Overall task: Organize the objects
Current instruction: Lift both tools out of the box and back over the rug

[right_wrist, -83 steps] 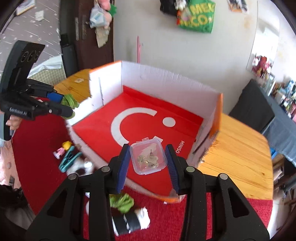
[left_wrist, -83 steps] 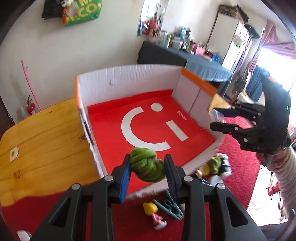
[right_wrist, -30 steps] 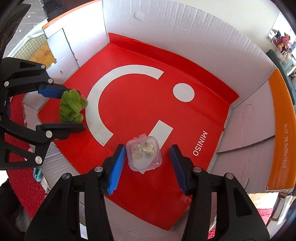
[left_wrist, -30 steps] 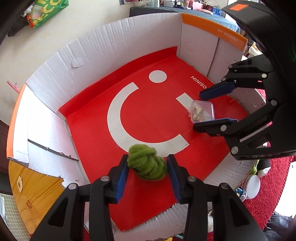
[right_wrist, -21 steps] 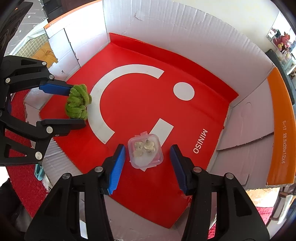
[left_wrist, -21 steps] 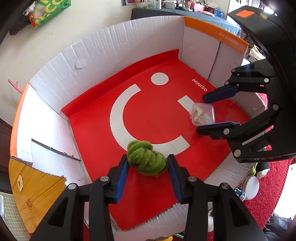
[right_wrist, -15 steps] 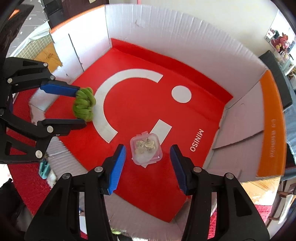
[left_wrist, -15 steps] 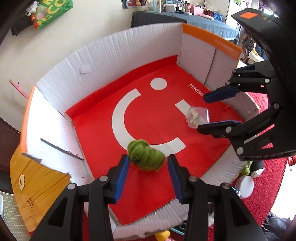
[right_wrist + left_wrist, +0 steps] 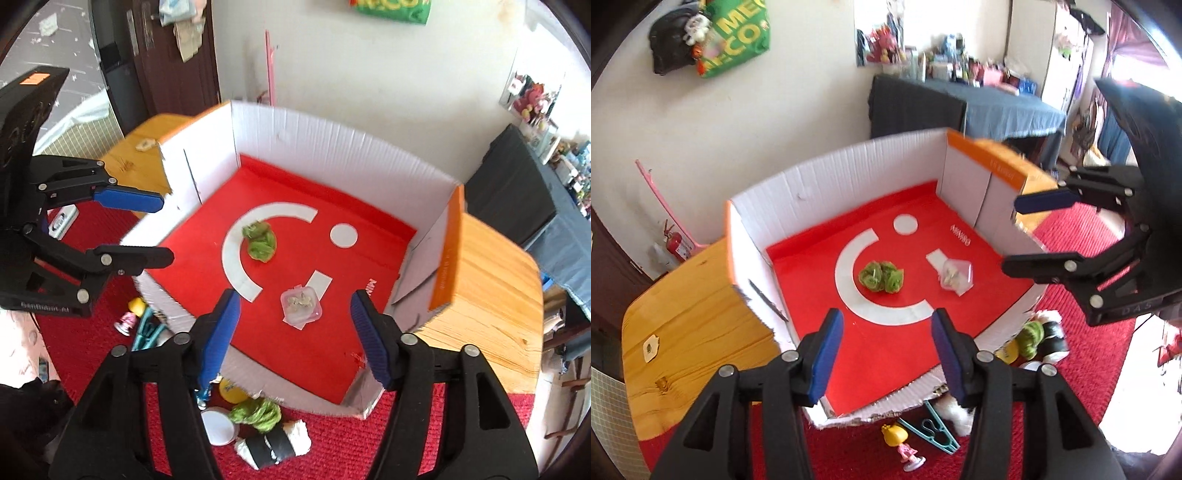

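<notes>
— Red carpet (image 9: 1082, 373) covered the floor nearest the cameras, didn't it? What lay on it?

— Loose bits in front of the box: a small doll (image 9: 903, 445) with yellow hair, a teal clip (image 9: 932, 430) beside it, and in the right wrist view a second green yarn bundle (image 9: 256, 413), a white lid (image 9: 218, 428) and a black and white soft toy (image 9: 273, 445).

— And the claws?

— The left gripper (image 9: 886, 350) hung above the near edge of the cardboard box (image 9: 827, 177), its blue pads spread, jaws opening, nothing between them. The right gripper (image 9: 295, 332) was likewise over the near edge, jaws opening, empty.

— So where were the task's things?

— Both lay on the red floor of the box, free of the claws. The green yarn ball (image 9: 881, 277) rested inside the white curved mark. The clear plastic case (image 9: 955, 277) sat to its right on the small white bar, apart from the yarn. From the right wrist, the case (image 9: 301, 304) lay nearer, the yarn (image 9: 260, 242) farther and to the left.

— Beyond the box?

— A wooden table (image 9: 687, 306) carried it. Behind stood a pale wall with a green bag (image 9: 738, 33) hanging, and a dark-draped table (image 9: 960, 107) crowded with small items too blurred to name.
</notes>
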Available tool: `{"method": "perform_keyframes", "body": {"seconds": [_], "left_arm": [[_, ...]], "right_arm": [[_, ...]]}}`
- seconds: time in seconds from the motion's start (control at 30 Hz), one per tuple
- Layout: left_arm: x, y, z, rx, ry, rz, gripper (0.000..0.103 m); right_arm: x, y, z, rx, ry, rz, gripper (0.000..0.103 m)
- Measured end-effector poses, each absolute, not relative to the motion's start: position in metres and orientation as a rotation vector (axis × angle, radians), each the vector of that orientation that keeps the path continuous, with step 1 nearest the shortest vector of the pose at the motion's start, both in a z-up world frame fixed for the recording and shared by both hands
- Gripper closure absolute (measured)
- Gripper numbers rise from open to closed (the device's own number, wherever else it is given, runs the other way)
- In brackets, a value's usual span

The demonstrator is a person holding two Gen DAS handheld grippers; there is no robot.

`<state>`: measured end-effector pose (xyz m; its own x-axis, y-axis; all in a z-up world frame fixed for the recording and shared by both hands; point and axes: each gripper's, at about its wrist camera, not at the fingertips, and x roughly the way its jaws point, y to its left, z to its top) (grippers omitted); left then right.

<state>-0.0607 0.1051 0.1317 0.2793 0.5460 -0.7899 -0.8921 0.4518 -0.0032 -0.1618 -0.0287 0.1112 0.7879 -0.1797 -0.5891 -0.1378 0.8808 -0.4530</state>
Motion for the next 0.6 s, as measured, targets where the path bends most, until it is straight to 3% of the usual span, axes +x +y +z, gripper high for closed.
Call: {"method": "perform_keyframes", "body": {"seconds": [0.13, 0.17, 0.6], "left_arm": [[-0.068, 0.086, 0.147, -0.458, 0.735, 1.041, 0.042], [-0.070, 0.081, 0.149, -0.448, 0.712, 1.048, 0.042], [-0.090, 0.016, 0.159, -0.370, 0.490, 1.104, 0.027]], "right_arm": [[-0.186, -0.028, 0.121, -0.466, 0.599, -0.014, 0.035], [-0.195, -0.027, 0.127, -0.385, 0.664, -0.104, 0.033], [-0.275, -0.011, 0.127, -0.338, 0.429, -0.174, 0.018]]}}
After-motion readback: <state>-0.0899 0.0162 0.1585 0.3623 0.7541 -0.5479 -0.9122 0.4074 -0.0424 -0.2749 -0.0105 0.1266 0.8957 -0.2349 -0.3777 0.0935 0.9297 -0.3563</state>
